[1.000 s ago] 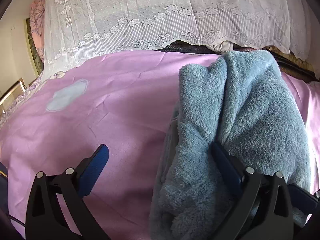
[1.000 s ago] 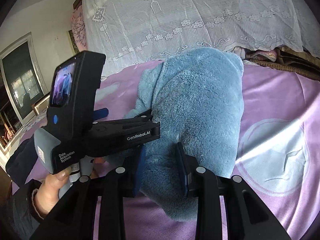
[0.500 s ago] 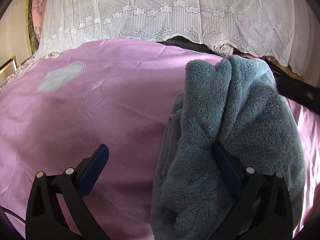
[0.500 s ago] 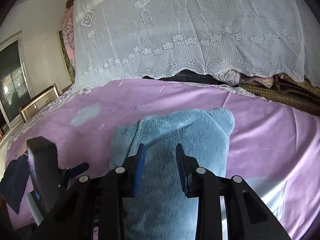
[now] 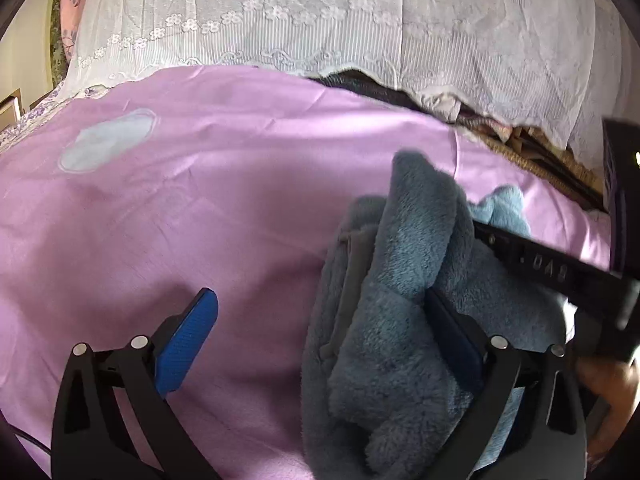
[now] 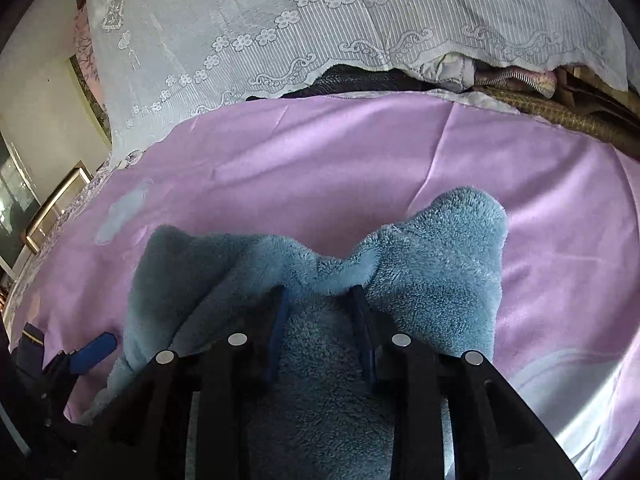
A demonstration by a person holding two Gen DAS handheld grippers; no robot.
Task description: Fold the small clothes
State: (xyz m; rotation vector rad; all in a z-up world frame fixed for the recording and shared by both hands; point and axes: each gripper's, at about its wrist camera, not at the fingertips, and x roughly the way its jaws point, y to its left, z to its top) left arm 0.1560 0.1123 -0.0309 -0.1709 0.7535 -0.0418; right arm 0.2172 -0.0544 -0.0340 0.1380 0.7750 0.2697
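Note:
A fluffy blue fleece garment (image 5: pixel 400 320) lies bunched on the pink bedsheet (image 5: pixel 200 200). My left gripper (image 5: pixel 320 320) is open wide; its right finger is pressed into the fleece folds and its left finger (image 5: pixel 192 320) hangs over bare sheet. My right gripper (image 6: pixel 320 312) is shut on a thick fold of the same garment (image 6: pixel 440 260), which spreads to both sides of its jaws. The right gripper's black body (image 5: pixel 552 264) crosses the right side of the left wrist view. The left gripper's blue fingertip (image 6: pixel 96 346) shows at the lower left of the right wrist view.
A white lace cover (image 5: pixel 320 20) drapes over stacked bedding at the far edge of the bed, with dark and woven items (image 6: pixel 560 116) showing beneath it. A pale oval patch (image 5: pixel 108 140) marks the sheet at the left. A wall and framed furniture (image 6: pixel 52 208) stand at far left.
The right gripper has carried its fold of fleece down and forward, so the garment now lies lower and spread out. The left gripper stays open against the fleece.

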